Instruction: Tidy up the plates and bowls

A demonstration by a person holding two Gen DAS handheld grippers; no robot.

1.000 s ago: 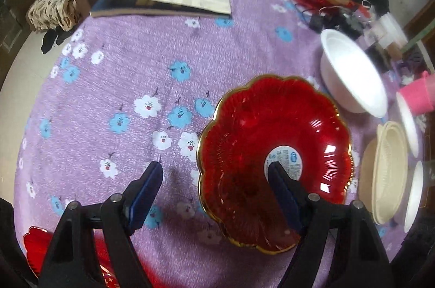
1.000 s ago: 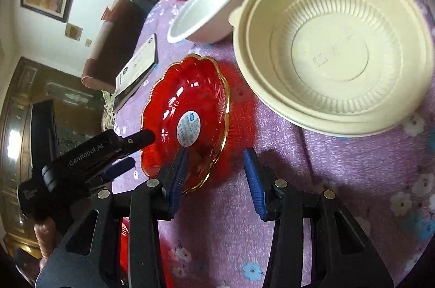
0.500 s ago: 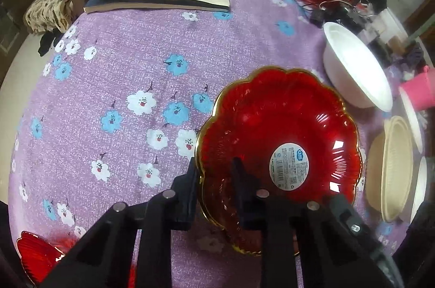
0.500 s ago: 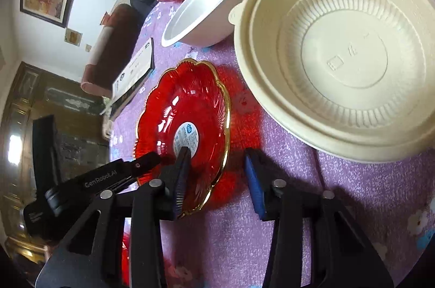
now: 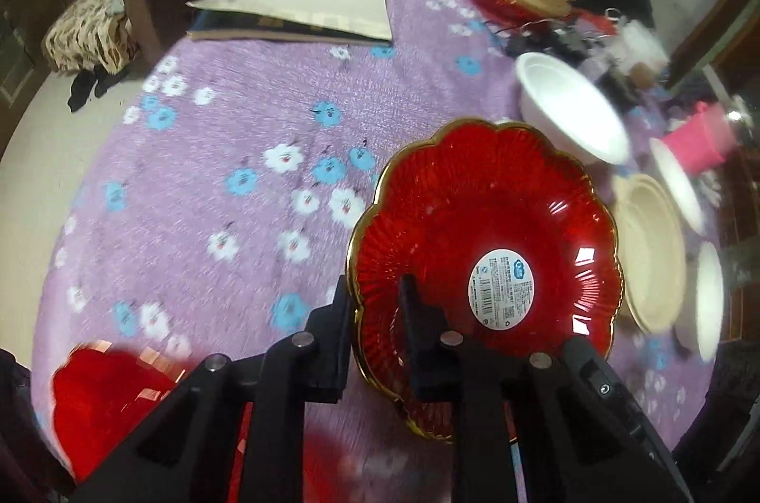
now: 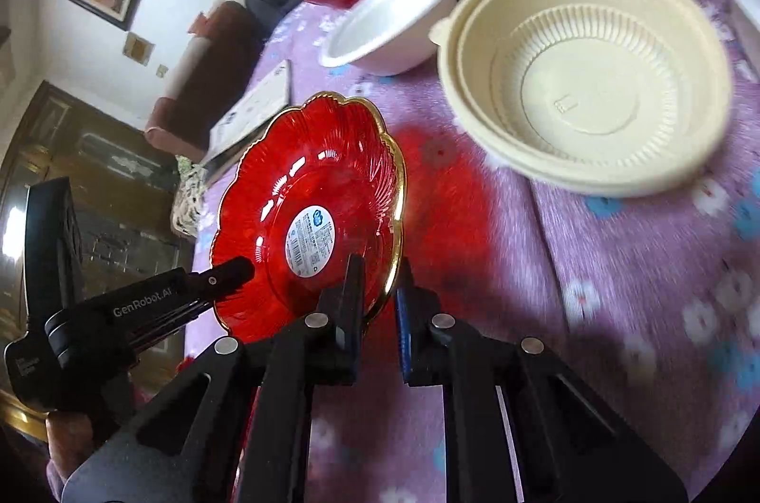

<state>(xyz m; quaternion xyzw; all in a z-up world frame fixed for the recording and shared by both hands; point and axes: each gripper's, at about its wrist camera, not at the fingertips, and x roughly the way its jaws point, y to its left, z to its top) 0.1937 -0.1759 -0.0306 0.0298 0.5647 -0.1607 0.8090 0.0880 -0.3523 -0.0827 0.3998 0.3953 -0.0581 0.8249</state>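
You've got both grippers, left gripper (image 5: 375, 298) and right gripper (image 6: 380, 279), clamped on the scalloped gold-rimmed red glass plate (image 5: 489, 242); beside it, the cream plastic bowls (image 6: 584, 75) and white foam bowl (image 6: 394, 18) still need stacking.

Red gold-rimmed scalloped plate (image 5: 489, 227), sticker at centre, tilted, rim clamped in both grippers; cream ribbed bowls (image 6: 589, 75) and white bowl (image 6: 394, 23) beyond the right gripper.

Light: soft indoor daylight, fairly bright on the tablecloth (image 5: 199, 151).
Glare: white glints sat on the red plate (image 5: 484, 246), with a red cast beside it.
Blur: the cream bowl (image 6: 584, 75) and cloth flowers were smeared.
Edges: strong fisheye bending, black corners.
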